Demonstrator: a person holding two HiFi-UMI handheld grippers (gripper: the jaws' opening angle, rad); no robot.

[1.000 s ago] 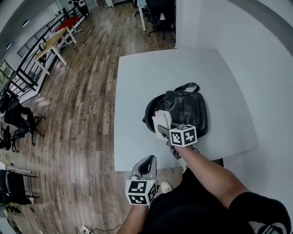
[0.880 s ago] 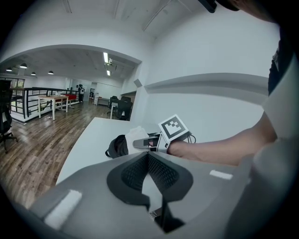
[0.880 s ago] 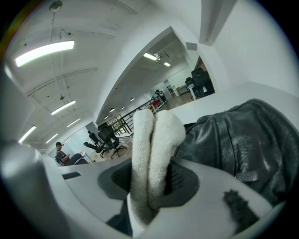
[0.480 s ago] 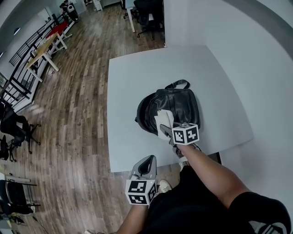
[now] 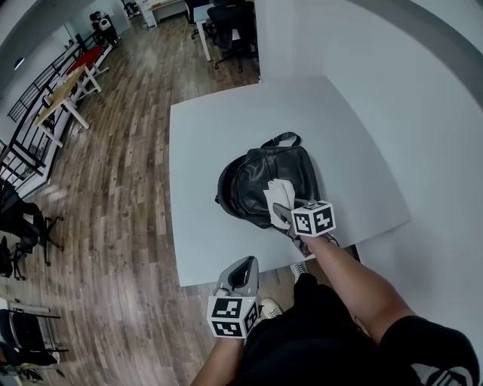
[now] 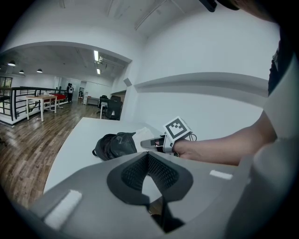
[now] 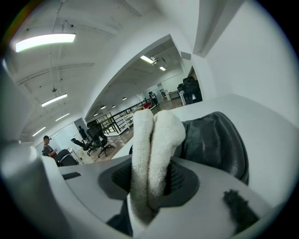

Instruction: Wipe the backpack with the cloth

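**Cloth on the black backpack**

The right gripper is clamped on the white cloth. The cloth rests on the black backpack, near the middle of the white table. The left gripper, jaws together and empty, hangs beyond the table's edge at 6 o'clock. Office chairs at 12 o'clock and a wooden desk at 10 stand well apart. Since a second ago, the cloth has slid across the backpack from its 9 o'clock side toward 3 o'clock.

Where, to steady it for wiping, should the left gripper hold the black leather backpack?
Probably its top carry handle, an open loop at the far end; approach from the left, since the right gripper holds the white cloth on the near side.
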